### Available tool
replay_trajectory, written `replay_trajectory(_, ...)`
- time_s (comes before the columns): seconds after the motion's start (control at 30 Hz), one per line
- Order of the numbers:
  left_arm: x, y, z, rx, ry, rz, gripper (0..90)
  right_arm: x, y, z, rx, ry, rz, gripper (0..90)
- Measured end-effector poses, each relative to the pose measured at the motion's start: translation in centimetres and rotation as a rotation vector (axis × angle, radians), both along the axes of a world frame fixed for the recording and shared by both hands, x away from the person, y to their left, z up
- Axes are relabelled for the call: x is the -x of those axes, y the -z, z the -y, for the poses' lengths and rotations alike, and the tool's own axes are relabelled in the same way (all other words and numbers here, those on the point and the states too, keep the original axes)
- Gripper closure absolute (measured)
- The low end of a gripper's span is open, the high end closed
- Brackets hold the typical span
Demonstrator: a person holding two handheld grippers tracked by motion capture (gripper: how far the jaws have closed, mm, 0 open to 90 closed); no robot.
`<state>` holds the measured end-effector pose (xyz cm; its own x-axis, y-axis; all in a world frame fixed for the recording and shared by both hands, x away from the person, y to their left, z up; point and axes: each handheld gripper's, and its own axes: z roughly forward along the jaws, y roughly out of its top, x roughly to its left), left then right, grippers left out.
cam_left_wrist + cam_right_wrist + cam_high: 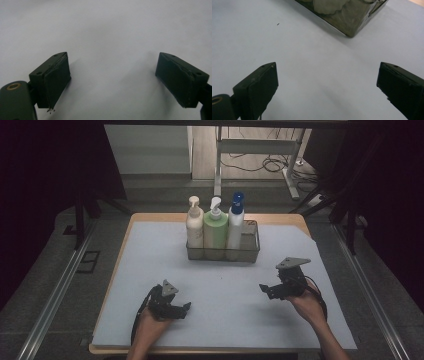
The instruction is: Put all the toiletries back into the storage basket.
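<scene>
A metal wire basket stands at the back middle of the white table sheet. In it stand three upright bottles: a cream pump bottle, a green pump bottle and a white bottle with a blue cap. My left gripper rests low near the front left, open, with bare sheet between its jaws. My right gripper hovers at the front right, open and empty. The basket's corner shows ahead in the right gripper view.
The white sheet covers a wooden table top. Metal rails run along both sides. Behind the table stands a white frame with cables on the floor.
</scene>
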<state>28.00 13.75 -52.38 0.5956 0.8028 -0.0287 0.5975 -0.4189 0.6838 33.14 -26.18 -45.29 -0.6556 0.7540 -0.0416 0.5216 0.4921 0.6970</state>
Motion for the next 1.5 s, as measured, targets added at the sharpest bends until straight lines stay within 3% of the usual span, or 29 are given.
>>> replay_trajectory(0.4, 0.0, 0.0, 0.0, -0.001, 0.0, 0.001, 12.2, 2.0, 1.4, 1.1, -0.004, 0.01, 0.006, 3.8)
replay_trajectory(0.77, 0.0, 0.0, 0.0, 0.0, 0.0, 0.001, 12.2, 3.4, 3.8, 1.4, 0.003, 0.009, -0.009, 3.8)
replay_trajectory(1.2, 0.0, 0.0, 0.0, 0.0, 0.0, 0.001, 12.2, 3.9, 6.5, 1.1, 0.003, -0.003, -0.043, 1.4)
replay_trajectory(1.3, 0.0, 0.0, 0.0, 0.0, 0.0, 0.001, 12.2, 3.8, 6.8, 1.4, -0.033, -0.002, -0.042, 1.0)
replay_trajectory(1.5, 0.0, 0.0, 0.0, -0.001, 0.0, 0.001, 12.1, 3.9, 6.9, 1.4, -0.029, -0.002, -0.037, 0.6)
